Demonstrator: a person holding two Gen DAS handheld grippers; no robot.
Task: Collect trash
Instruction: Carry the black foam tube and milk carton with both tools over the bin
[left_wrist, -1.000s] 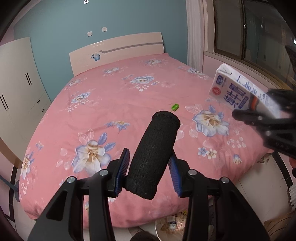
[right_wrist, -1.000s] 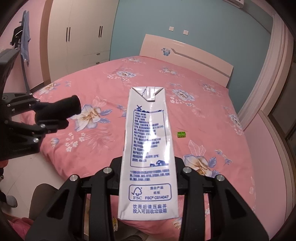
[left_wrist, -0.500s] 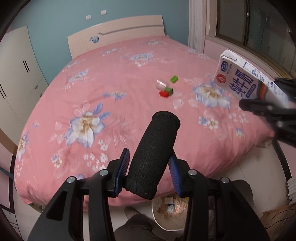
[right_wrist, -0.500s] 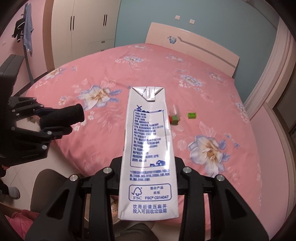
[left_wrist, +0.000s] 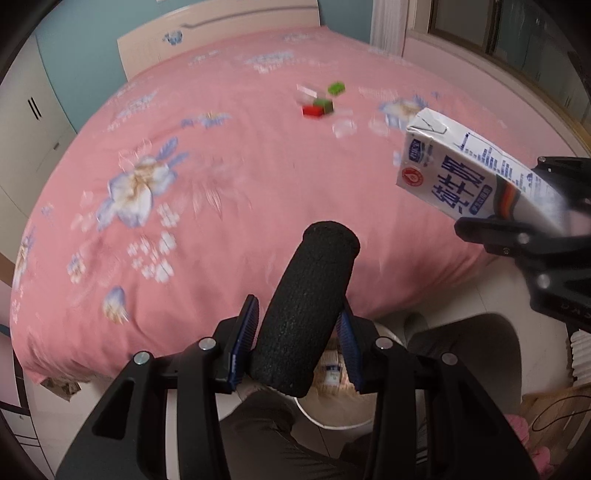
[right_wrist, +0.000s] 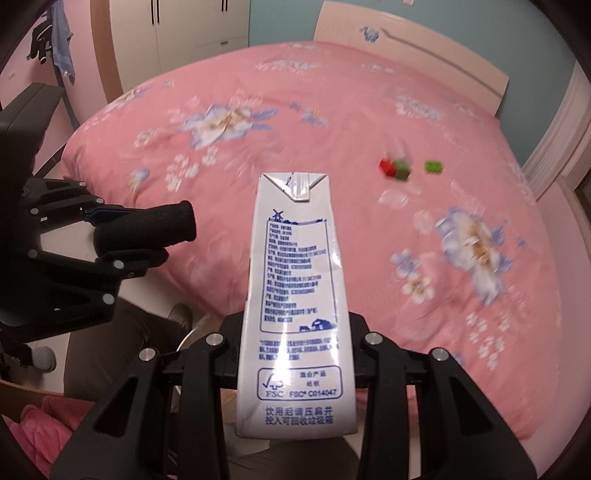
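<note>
Milk carton (right_wrist: 295, 302), white with blue print, sits clamped between the fingers of the right gripper (right_wrist: 295, 354), held in the air over the foot of the bed. The left gripper (left_wrist: 295, 343) has its blue-padded fingers (left_wrist: 243, 343) closed on a black foam cylinder (left_wrist: 306, 314), tilted up and to the right. Below both, at the bed's edge, stands a white waste bin (left_wrist: 340, 421) with packaging inside, partly hidden by the cylinder and a dark-trousered knee (left_wrist: 258, 417). On the pink floral bedspread (left_wrist: 184, 221) lie three small blocks: one red (right_wrist: 386, 167), one dark green (right_wrist: 402, 170) touching it, one bright green (right_wrist: 433, 167) just beside. A pale headboard (right_wrist: 406, 48), teal wall and white wardrobe (right_wrist: 184, 29) stand behind.
</note>
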